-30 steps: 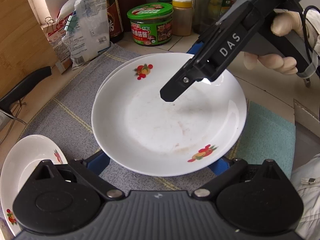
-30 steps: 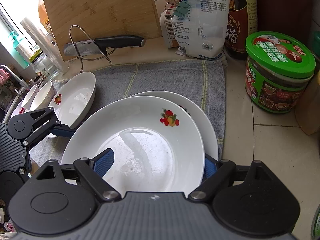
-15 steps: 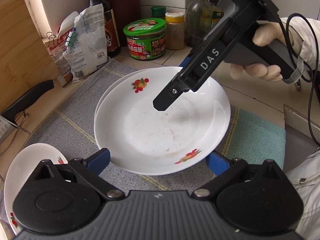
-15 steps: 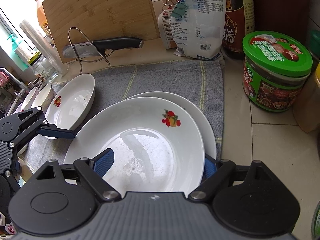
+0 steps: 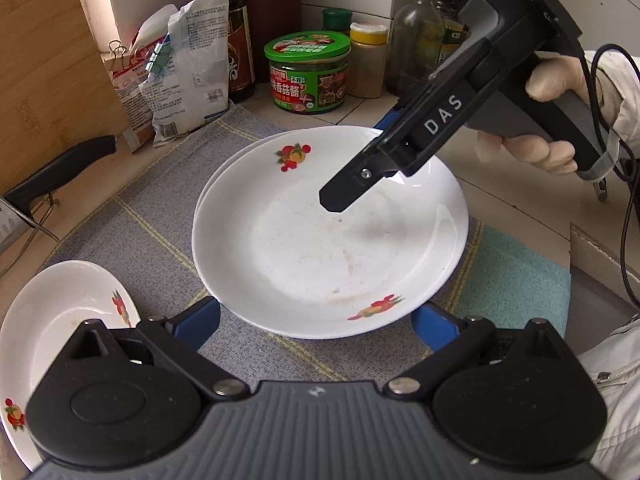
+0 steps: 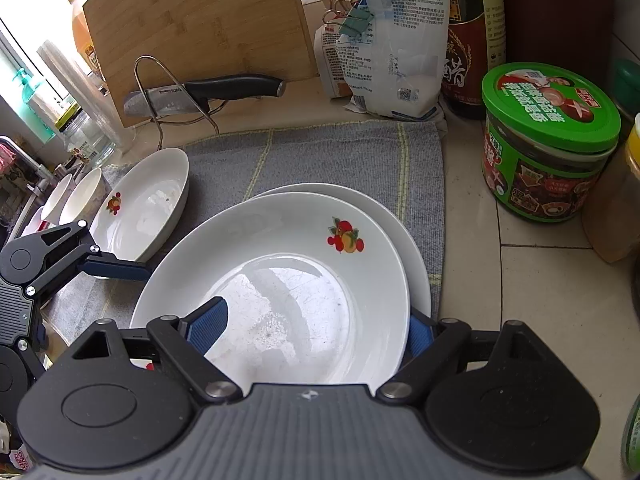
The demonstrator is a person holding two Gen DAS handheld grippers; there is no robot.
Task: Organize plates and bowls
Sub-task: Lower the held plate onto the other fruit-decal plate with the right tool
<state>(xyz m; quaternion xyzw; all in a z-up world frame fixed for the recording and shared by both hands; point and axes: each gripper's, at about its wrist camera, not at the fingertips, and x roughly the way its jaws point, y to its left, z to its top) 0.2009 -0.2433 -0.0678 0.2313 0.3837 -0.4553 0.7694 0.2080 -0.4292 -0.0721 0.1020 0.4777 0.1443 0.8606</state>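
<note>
Plates: top plate (image 6: 280, 280) sat nested on a second plate (image 6: 404, 232), both on the grey mat (image 6: 320, 160) near the green-lidded jar (image 6: 548, 140). A third plate (image 6: 144, 208) lay apart at the mat's far-left edge. I judged this as the stacking step, with the top plate just set on the pile or about to be lifted; I couldn't tell which.

Right gripper (image 6: 316, 324) was spread wide across the top plate: one blue pad inside the bowl, the other outside the rim. I couldn't tell whether the pads pressed.

Left gripper (image 5: 316, 320) stood open, blue pads flanking the near rim, apparently clear of it.

Next move, as I read it: fetch the third plate onto the pile, without nudging the stack.
</note>
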